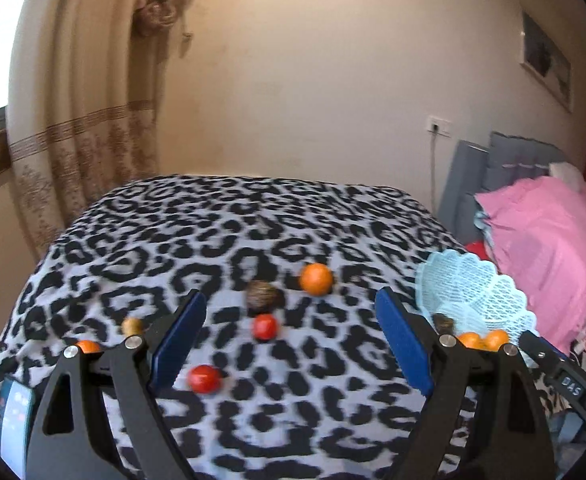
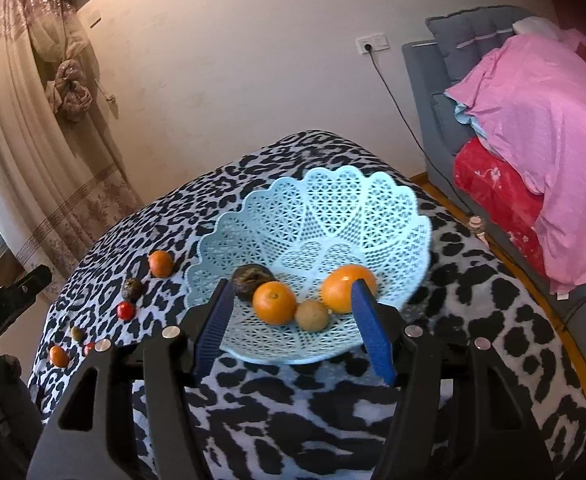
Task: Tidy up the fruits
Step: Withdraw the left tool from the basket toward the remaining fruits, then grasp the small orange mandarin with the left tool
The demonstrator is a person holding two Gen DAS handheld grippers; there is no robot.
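A pale blue lattice basket [image 2: 345,204] sits on the leopard-print table and holds two oranges [image 2: 273,302], a dark fruit [image 2: 251,278] and a small brownish fruit [image 2: 311,315]. My right gripper [image 2: 293,330] is open and empty just in front of it. My left gripper [image 1: 291,344] is open and empty above loose fruit: two red ones [image 1: 203,379], a dark one [image 1: 261,297], an orange [image 1: 315,278], a small tan one [image 1: 132,325] and another orange [image 1: 87,346] behind the left finger. The basket also shows in the left wrist view [image 1: 481,296].
A phone [image 1: 13,412] lies at the table's near left corner. A grey sofa with pink and red bedding [image 2: 533,128] stands right of the table. A curtain [image 2: 33,120] and wall lie behind. A power cord [image 2: 405,120] hangs from a wall socket.
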